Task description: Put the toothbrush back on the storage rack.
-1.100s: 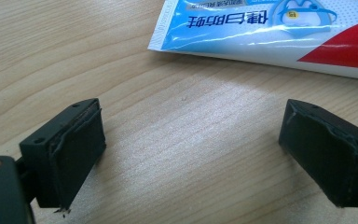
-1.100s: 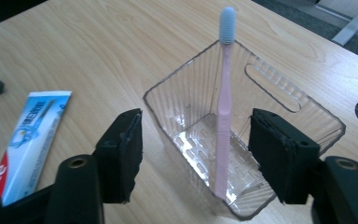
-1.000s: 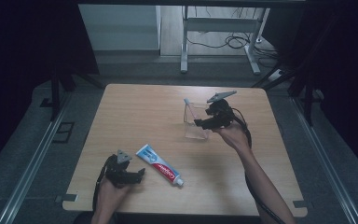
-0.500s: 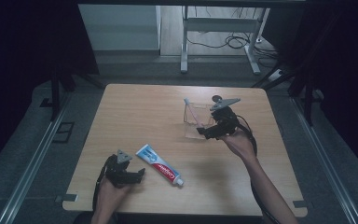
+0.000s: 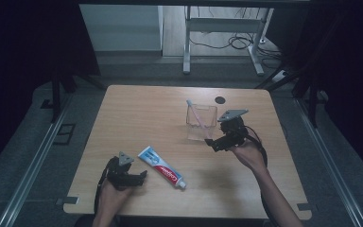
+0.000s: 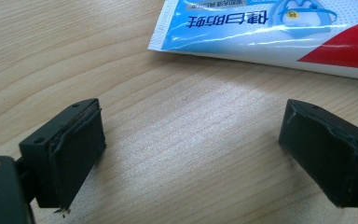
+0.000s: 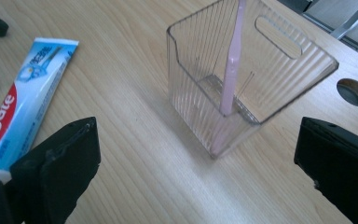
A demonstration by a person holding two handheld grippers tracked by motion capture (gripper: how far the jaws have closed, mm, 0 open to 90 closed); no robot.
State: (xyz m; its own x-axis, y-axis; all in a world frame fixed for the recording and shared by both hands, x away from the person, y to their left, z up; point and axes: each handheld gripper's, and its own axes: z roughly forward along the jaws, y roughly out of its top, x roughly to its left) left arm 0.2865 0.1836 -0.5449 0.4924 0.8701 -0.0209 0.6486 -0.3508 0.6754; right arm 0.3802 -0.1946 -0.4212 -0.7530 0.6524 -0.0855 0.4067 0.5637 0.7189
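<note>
The pink toothbrush (image 5: 194, 113) already stands in the clear holder (image 5: 201, 122) toward the far side of the table (image 5: 137, 109), leaning against a wall with its handle end on the bottom; in my right gripper view the toothbrush (image 7: 230, 70) sits wholly inside the holder (image 7: 242, 74). My right tongs (image 5: 211, 144) hang just near and right of the holder, and their jaws have just been opening; they stand wide now with only bare wood between them, so I judge that half of the job finished and let go. What is left, as I read it, is the toothpaste (image 5: 161, 167), which lies flat on the near part of the table, cap toward the near right, well apart from the holder. My left tongs (image 5: 141, 177) rest on the table just left of it, jaws spread wide and holding nothing; in my left gripper view the tube's flat end (image 6: 261, 28) lies just beyond the open jaws, not between them. So the tube is untouched and must yet be gripped and carried to the holder.
</note>
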